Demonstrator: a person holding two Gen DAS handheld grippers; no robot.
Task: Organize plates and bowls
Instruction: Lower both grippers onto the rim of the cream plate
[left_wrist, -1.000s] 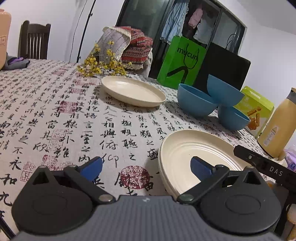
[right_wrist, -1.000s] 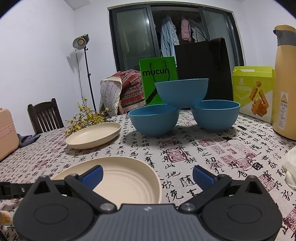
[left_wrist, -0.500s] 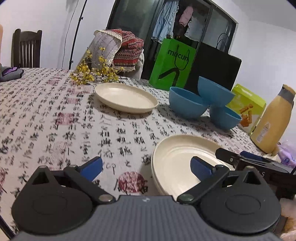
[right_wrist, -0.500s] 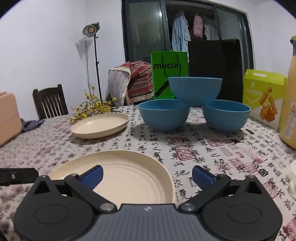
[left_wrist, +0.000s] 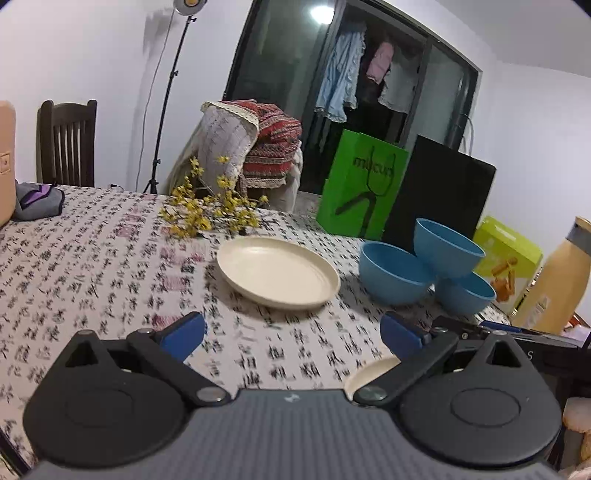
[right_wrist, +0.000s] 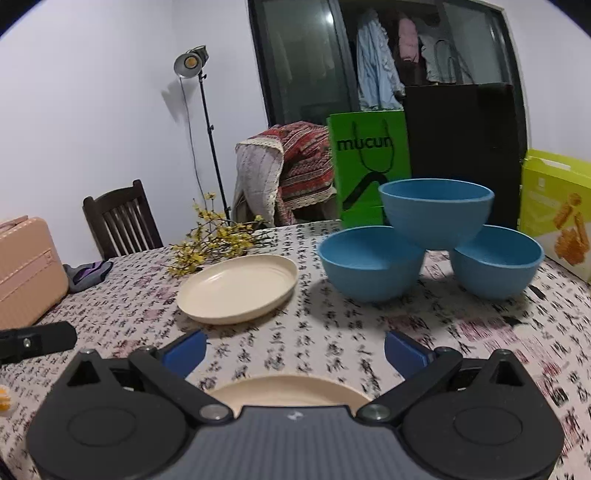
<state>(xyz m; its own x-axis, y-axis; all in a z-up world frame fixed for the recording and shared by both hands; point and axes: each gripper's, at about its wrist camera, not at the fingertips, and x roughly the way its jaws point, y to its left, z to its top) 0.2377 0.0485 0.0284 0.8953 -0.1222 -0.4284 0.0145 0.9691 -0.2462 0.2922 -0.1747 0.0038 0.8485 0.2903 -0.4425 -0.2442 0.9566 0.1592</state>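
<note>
Left wrist view: the left gripper (left_wrist: 291, 334) is spread wide and grasps nothing, its blue fingertips (left_wrist: 183, 334) above the patterned tabletop (left_wrist: 92, 266). Straight ahead of it lies the far cream plate (left_wrist: 277, 271). Ahead and to its right stand three blue bowls (left_wrist: 424, 266), one resting on the rims of the other two. Only an edge of the near cream plate (left_wrist: 373, 373) shows, just under its right finger. Beyond the far plate lie yellow flowers (left_wrist: 210, 212); a green bag (left_wrist: 362, 192) stands behind the bowls.

Right wrist view: the right gripper (right_wrist: 295, 350) is likewise released and empty. The near cream plate (right_wrist: 291, 391) lies directly below and between its fingers. The far cream plate (right_wrist: 238, 288) sits ahead, slightly left; the three blue bowls (right_wrist: 432, 240) stand ahead and right, the upper one bridging the lower pair. A black part of the left gripper (right_wrist: 35, 341) enters at far left.
</note>
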